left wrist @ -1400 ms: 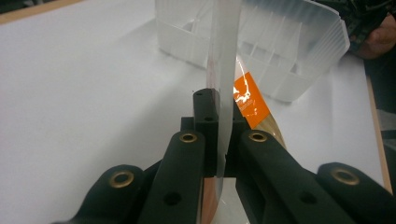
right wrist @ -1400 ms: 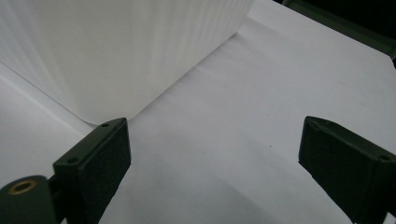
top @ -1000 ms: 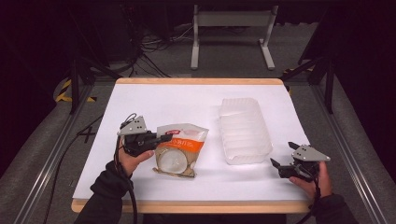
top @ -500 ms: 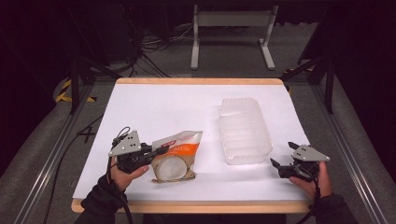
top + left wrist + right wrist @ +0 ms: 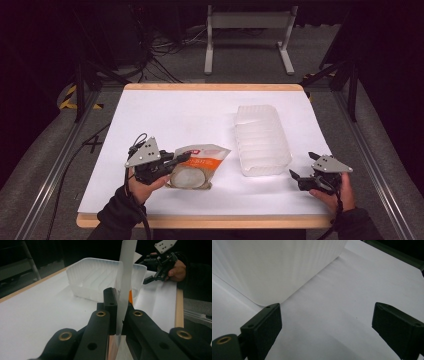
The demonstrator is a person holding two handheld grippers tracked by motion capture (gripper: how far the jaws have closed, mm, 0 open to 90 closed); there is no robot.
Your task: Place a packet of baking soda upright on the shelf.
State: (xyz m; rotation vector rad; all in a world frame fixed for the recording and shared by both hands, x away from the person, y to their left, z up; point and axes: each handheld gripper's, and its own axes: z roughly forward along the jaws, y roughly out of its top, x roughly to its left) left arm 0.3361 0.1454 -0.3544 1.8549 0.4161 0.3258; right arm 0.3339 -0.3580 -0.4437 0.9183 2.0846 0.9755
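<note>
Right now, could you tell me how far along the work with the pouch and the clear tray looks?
Done: the left gripper is clamped on the pouch by its edge; the left gripper view shows the film pinched between the jaws. In hand: the pouch is held near the table's front edge, apart from the clear tray. Left: the tray holds nothing, and the right gripper waits open beside it, so any placing looks undone.

I see the printed plastic pouch lying on the white-covered table, left of the translucent ribbed plastic tray
</note>
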